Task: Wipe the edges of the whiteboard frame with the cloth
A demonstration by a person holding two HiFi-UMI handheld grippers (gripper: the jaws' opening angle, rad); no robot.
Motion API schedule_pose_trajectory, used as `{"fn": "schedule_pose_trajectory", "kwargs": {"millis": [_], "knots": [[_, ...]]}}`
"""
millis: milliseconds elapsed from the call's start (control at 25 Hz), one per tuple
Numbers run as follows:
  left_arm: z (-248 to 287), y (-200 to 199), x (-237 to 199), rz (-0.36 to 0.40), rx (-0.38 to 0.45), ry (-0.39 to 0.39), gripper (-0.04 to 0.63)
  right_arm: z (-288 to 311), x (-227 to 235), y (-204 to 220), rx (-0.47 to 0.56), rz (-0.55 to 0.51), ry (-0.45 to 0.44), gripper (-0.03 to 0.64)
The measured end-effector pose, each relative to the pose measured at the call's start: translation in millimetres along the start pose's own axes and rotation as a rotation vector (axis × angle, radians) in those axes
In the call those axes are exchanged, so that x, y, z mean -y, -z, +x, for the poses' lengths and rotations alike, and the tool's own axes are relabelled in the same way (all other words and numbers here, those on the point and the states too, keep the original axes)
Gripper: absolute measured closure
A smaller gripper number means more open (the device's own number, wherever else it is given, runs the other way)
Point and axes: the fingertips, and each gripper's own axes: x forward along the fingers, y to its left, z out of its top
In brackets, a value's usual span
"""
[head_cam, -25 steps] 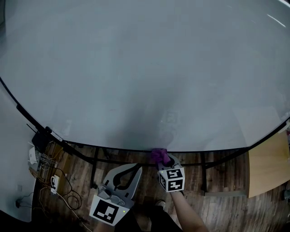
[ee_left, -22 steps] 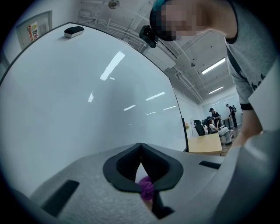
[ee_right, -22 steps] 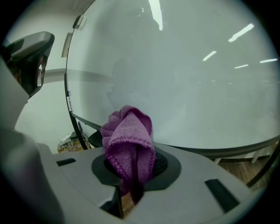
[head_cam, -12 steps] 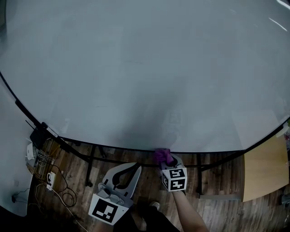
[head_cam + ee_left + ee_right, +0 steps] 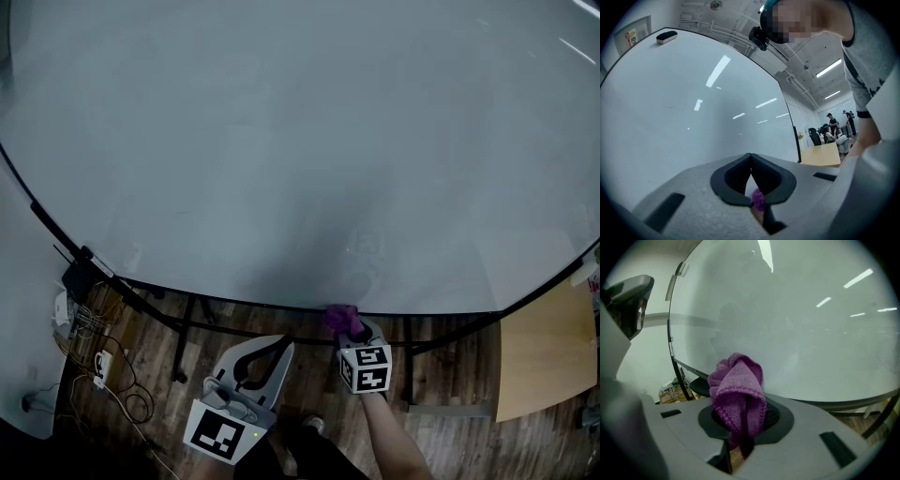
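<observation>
Right tongs (image 5: 350,329) clamp the purple cloth (image 5: 338,317) at the bottom of the whiteboard frame (image 5: 253,305); left tongs (image 5: 280,343) sit closed, empty.

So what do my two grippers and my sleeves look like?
Both the left gripper and the right gripper have light grey, wedge-shaped bodies with black-lined jaws. Each carries a white cube with black square markers: the left cube and the right cube. The shirt is grey and short-sleeved with a dark cuff edge; the right forearm is bare.
</observation>
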Motion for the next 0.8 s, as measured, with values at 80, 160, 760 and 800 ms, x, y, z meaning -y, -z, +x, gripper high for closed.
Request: {"fn": "schedule_pose_trajectory", "kwargs": {"millis": [80, 160, 760, 800], "knots": [[2.6, 0.0, 5.1, -0.003, -0.001, -0.003, 0.578, -3.3, 6.9, 1.6, 0.001, 0.0, 0.002, 0.54], [4.8, -0.5, 8.8, 0.002, -0.002, -0.005, 0.578, -6.1, 13.0, 2.8, 0.002, 0.0, 0.004, 0.54], [19.9, -2.7, 29.9, 0.007, -0.002, 0.004, 0.578, -24.2, 59.2, 12.8, 0.001, 0.012, 0.053, 0.54], [19.6, -2.7, 29.4, 0.007, -0.002, 0.006, 0.578, -24.8, 60.5, 13.2, 0.001, 0.013, 0.057, 0.54]]}}
